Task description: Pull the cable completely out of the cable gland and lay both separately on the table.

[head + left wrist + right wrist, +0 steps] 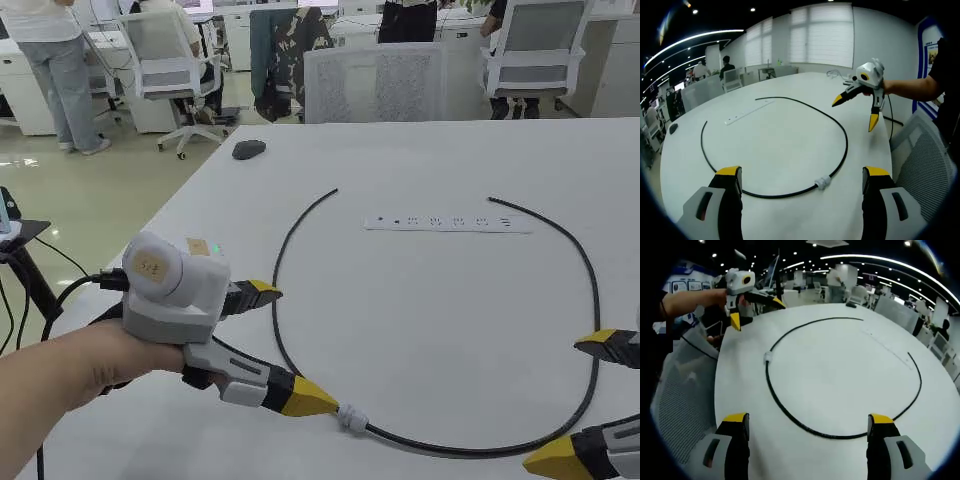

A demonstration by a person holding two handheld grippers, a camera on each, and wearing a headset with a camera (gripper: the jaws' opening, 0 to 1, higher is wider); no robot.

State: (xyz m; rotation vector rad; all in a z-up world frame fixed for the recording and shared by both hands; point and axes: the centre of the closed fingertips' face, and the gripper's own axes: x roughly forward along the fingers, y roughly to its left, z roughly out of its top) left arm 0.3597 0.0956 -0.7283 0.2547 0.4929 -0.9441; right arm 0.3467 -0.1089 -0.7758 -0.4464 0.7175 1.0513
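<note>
A long black cable (595,290) lies in a wide loop on the white table (430,330). A small white cable gland (350,417) sits on it near the front edge. My left gripper (290,345) hovers open just left of the gland, its lower yellow tip almost touching it. In the left gripper view the gland (822,182) lies between the spread jaws, with the cable (845,135) curving away. My right gripper (575,400) stands open at the front right, over the loop's right side. The right gripper view shows the gland (768,357) far off on the cable (775,400).
A white power strip (447,222) lies inside the loop's far side and a dark mouse (249,149) sits near the table's back left edge. Office chairs (375,85) and standing people are beyond the table. The table's left edge runs close to my left hand.
</note>
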